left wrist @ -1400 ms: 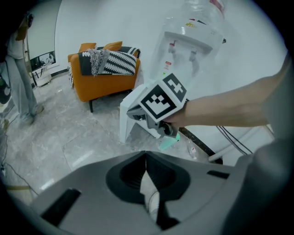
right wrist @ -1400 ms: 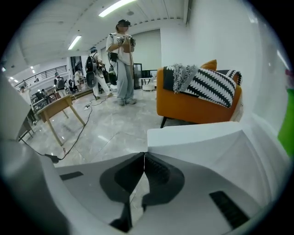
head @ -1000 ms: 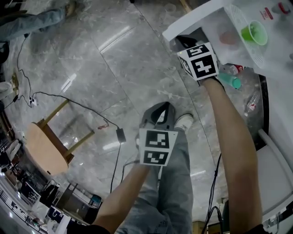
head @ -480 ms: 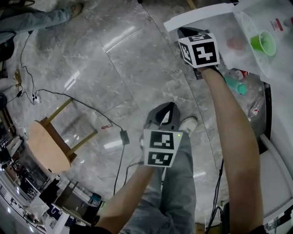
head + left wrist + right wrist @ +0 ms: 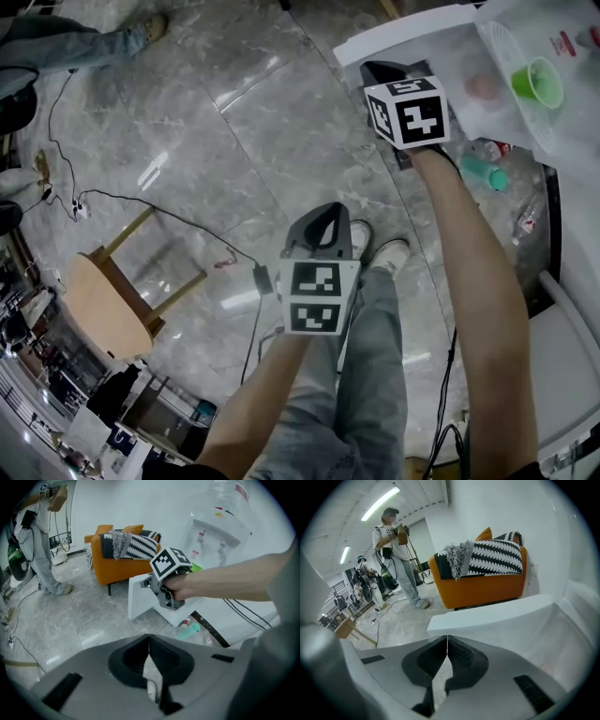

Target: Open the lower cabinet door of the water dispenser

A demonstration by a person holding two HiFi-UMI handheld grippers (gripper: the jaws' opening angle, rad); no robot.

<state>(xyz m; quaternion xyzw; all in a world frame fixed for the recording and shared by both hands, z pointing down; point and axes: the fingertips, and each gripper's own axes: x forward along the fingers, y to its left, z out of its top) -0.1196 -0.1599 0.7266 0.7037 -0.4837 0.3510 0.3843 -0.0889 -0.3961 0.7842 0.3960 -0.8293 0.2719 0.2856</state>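
Note:
The white lower cabinet door (image 5: 403, 33) of the water dispenser (image 5: 220, 522) stands swung out over the floor. My right gripper (image 5: 380, 70) is at the door's top edge with its jaws shut and nothing between them. In the right gripper view the door edge (image 5: 497, 616) lies just beyond the shut right gripper (image 5: 447, 637); I cannot tell whether it touches. My left gripper (image 5: 326, 211) hangs over the floor, apart from the door. Its jaws are closed and empty in the left gripper view too (image 5: 148, 637), where the right gripper (image 5: 166, 597) shows against the door (image 5: 140, 597).
A teal bottle (image 5: 487, 173) and other small bottles lie in the opened cabinet. A green cup (image 5: 537, 82) sits above on the dispenser. A wooden stool (image 5: 98, 300) and a cable with an adapter (image 5: 262, 278) are on the marble floor. An orange sofa (image 5: 117, 557) stands behind; a person (image 5: 396, 550) stands farther off.
The right gripper and the door edge have shifted slightly up the picture. The left gripper has drifted a little to the left. Both stay shut.

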